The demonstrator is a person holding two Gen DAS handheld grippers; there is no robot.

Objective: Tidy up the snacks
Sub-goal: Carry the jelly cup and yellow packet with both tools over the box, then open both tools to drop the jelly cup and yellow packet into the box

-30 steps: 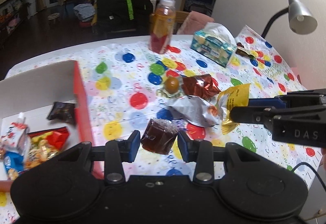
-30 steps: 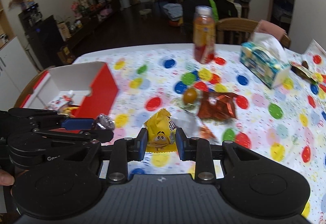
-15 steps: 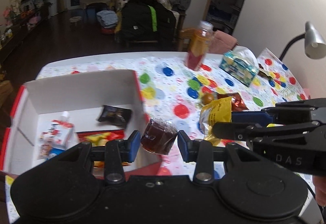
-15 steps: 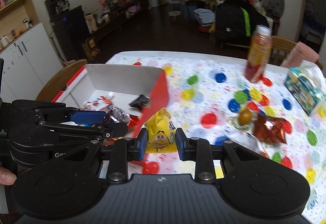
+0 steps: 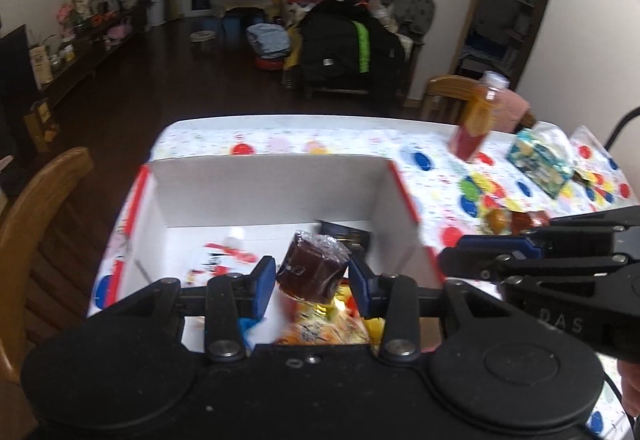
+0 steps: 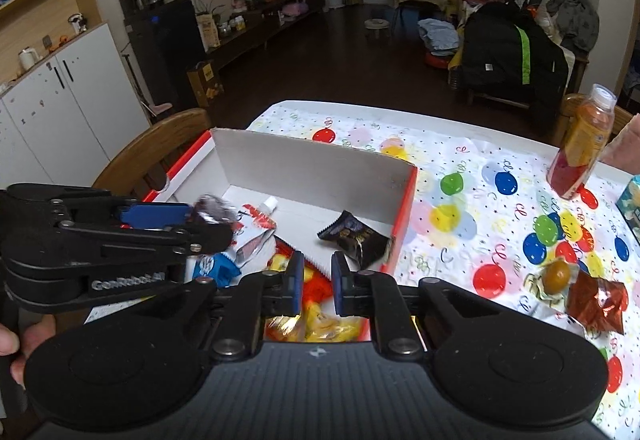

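My left gripper point(image 5: 312, 280) is shut on a brown jelly cup point(image 5: 312, 270) and holds it above the red and white box point(image 5: 272, 192). In the right wrist view this cup point(image 6: 212, 208) hangs over the box's left side. My right gripper point(image 6: 316, 278) hovers over the box point(image 6: 312, 168), its fingers a narrow gap apart and holding nothing. A yellow packet point(image 6: 320, 320) lies in the box just under it. Also in the box are a dark packet point(image 6: 354, 234), a white pouch point(image 6: 256, 228) and a blue packet point(image 6: 216, 268).
On the balloon-print tablecloth right of the box lie a round brown candy point(image 6: 556, 276) and a red-brown foil packet point(image 6: 596, 300). A juice bottle point(image 6: 580, 144) and a tissue box point(image 5: 540, 160) stand at the far right. A wooden chair point(image 6: 152, 148) is at the box's left.
Both grippers moved left from the table's middle to above the box. The right gripper let go of the yellow packet and its fingers narrowed. The left still holds the jelly cup.
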